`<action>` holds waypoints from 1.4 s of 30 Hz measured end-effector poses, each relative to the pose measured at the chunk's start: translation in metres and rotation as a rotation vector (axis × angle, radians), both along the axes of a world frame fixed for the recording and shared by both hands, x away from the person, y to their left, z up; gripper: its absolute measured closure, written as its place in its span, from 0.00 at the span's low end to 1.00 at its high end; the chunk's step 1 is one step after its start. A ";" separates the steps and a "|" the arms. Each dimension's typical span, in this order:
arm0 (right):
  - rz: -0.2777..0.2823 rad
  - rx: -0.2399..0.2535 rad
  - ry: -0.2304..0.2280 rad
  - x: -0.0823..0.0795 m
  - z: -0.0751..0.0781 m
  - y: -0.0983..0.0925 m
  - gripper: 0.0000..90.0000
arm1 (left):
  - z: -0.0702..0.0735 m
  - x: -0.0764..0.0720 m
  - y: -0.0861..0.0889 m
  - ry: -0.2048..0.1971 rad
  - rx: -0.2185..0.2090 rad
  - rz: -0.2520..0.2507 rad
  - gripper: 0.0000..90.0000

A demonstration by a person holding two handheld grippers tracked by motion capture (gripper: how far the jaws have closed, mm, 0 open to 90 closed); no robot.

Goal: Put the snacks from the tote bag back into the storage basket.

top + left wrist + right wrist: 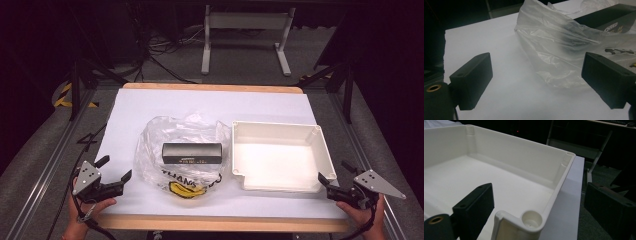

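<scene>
- Left claw [114, 169] sits at the lower left of the high view, jaws spread wide, nothing between them. It points toward the clear plastic bag [175, 150] at frame centre and is just short of the bag's edge.
- In the left gripper view the bag's crumpled film [554, 50] fills the upper right; its loose fold lies between the 2 jaws' line of sight but touches neither pad.
- A black box [192, 152] lies on its side on the bag, middle of the high view. Whether it is inside the film or on top, I cannot tell.
- Right claw [327, 184] at lower right, jaws open and empty, just beside the near corner of the white tray [320, 150]. In the right gripper view the tray's corner post [531, 218] sits low between the jaws, not pinched.
- Judgement: the step looks like an approach to bag and tray on the white tabletop [150, 107].
- To do it well: take the film at a doubled fold, not a single layer, which would slip.
- Steady the tray's wall before anything goes in.
</scene>
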State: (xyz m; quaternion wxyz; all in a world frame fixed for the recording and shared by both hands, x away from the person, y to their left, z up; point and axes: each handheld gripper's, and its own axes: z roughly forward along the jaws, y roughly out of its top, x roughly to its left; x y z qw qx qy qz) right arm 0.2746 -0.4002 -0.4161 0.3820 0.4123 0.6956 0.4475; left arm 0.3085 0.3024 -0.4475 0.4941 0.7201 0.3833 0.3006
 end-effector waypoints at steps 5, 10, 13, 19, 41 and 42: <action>0.013 0.000 -0.001 0.000 0.001 0.003 0.12 | -0.001 0.000 0.000 0.004 -0.006 0.001 0.12; 0.023 -0.010 0.004 0.000 0.003 0.007 0.12 | 0.000 -0.001 0.002 0.000 -0.011 -0.004 0.12; 0.032 -0.014 -0.003 -0.001 0.006 0.008 0.16 | 0.001 -0.001 0.002 -0.004 -0.019 -0.002 0.12; 0.109 -0.015 -0.011 -0.002 0.017 0.016 0.21 | 0.000 -0.001 0.001 0.000 -0.018 -0.003 0.12; 0.296 -0.156 -0.039 0.039 0.050 0.095 0.34 | -0.001 0.003 0.001 0.028 -0.042 -0.003 0.13; 0.312 -0.149 -0.035 0.043 0.051 0.099 0.34 | -0.001 0.003 0.000 0.030 -0.049 -0.003 0.13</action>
